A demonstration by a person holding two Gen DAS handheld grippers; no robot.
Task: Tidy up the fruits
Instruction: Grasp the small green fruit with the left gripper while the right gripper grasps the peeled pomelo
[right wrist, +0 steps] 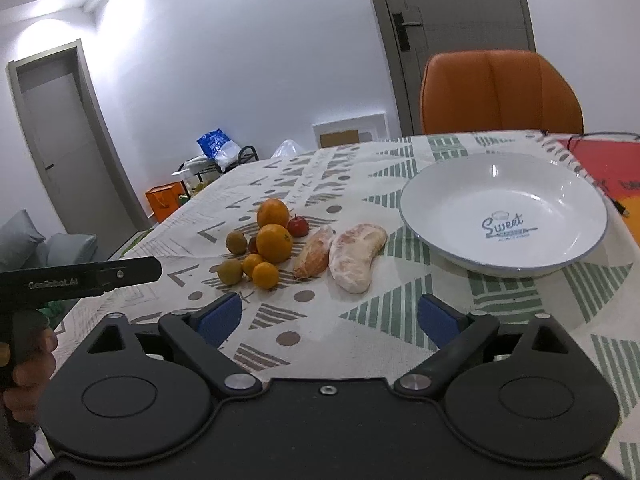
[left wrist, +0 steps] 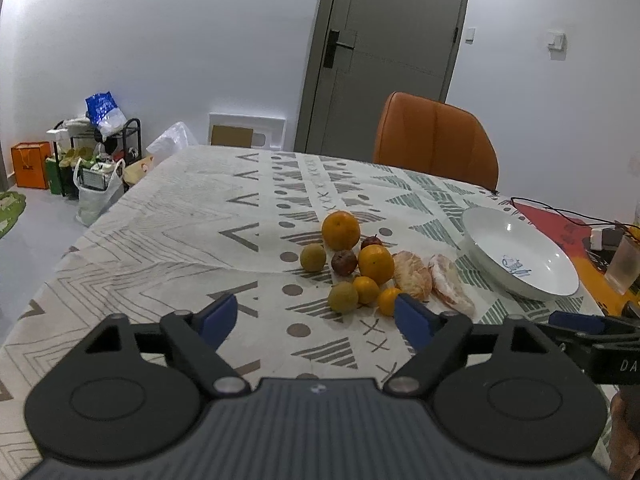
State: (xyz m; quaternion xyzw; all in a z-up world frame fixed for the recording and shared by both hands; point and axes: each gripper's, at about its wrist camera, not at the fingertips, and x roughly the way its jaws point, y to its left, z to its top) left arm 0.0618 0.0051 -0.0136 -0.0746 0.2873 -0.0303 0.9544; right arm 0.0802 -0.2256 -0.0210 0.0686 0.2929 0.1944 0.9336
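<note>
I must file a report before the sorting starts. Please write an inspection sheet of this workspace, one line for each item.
Surface: table under a patterned cloth, red mat at its far right.
Job's things: fruit pile of oranges, small green and red fruits; two peeled pieces beside it; white bowl is empty.
Clutter: cup and small adapter near the right edge.
Grippers: left gripper open, nothing between the fingers; right gripper open, nothing between the fingers.
Cables: black cable on the red mat.
Surroundings: orange chair, grey door, bags and a rack on the floor.
</note>
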